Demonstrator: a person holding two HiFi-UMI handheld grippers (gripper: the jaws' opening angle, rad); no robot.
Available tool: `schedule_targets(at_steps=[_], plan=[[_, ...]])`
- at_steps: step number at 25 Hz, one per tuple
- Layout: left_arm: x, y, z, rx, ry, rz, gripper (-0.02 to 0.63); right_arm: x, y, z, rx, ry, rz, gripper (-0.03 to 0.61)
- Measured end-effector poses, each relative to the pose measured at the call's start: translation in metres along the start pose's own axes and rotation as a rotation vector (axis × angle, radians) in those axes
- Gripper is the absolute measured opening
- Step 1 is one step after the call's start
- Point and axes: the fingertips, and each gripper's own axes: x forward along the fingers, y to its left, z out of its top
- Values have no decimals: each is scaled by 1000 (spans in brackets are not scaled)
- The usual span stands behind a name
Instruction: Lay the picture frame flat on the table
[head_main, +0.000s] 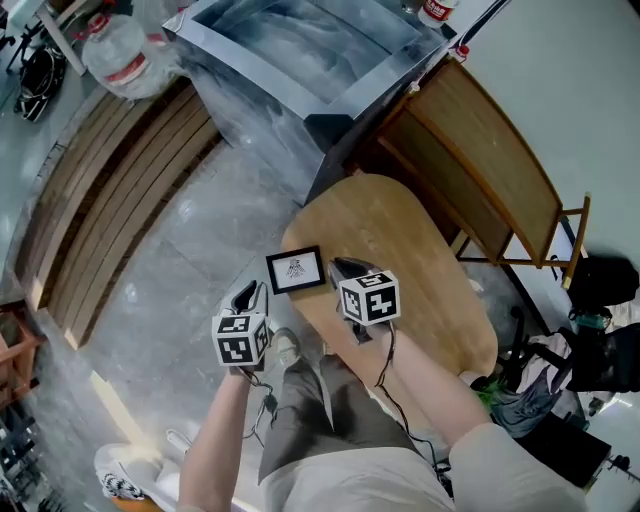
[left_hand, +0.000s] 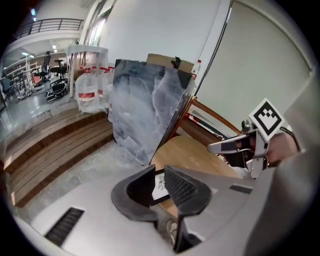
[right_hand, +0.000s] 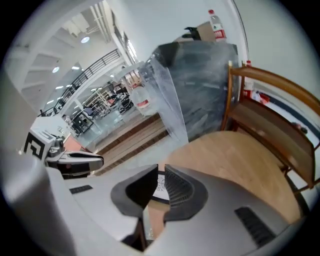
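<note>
- Shorts (head_main: 320, 420) fill the bottom of the head view, nearest the camera.
- Left tongs (head_main: 246, 297) hang just off the near left edge of the tabletop (head_main: 400, 230), over the floor. Their jaws are a narrow gap apart and grasp nothing.
- Frame (head_main: 295, 270), black-rimmed with a white picture and a small dark drawing, stands propped at the tabletop's near left edge. It faces the person and is not flat, and it shows beyond the gap in both gripper views.
- Right tongs (head_main: 345, 268) sit over the tabletop just beside the frame's right side, jaws also slightly apart and empty. Whether they touch the frame cannot be told.
- Chair (head_main: 490, 170) of wood stands along the tabletop's far right edge.
- Wrapped panel (head_main: 290, 50) stands on the floor beyond the far end.
</note>
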Motion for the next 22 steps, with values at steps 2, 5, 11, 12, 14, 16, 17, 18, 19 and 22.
schedule_targets(at_steps=[2,5,11,12,14,16,17,18,19,22], plan=[[-24,-9,18,24,-31,-2,47,-27,13,19,-48,-36,9,24],[-63,-27,44,67,-77,-10,37,-76,34,46,-76,-100,28,20],[-148,-61,97,172,-174,0,31,-171,87,84,-139,-223,77,17],[-162,-69,104,196,-188,5,31,-186,95,87,-146,-243,86,17],[-187,-84,116,219,-215,2,29,-216,109,92,-164,-281,104,17],[-214,-101,126,219,-247,-13,28,-248,124,96,-185,-317,120,17],[-228,-109,130,220,-267,-20,27,-263,131,97,-193,-335,129,17],[-243,-116,135,226,-288,-24,26,-278,137,98,-200,-354,138,15],[-257,-123,140,235,-311,-26,26,-293,144,100,-206,-371,147,15],[-298,-142,152,254,-375,-40,25,-335,164,104,-218,-412,181,14]])
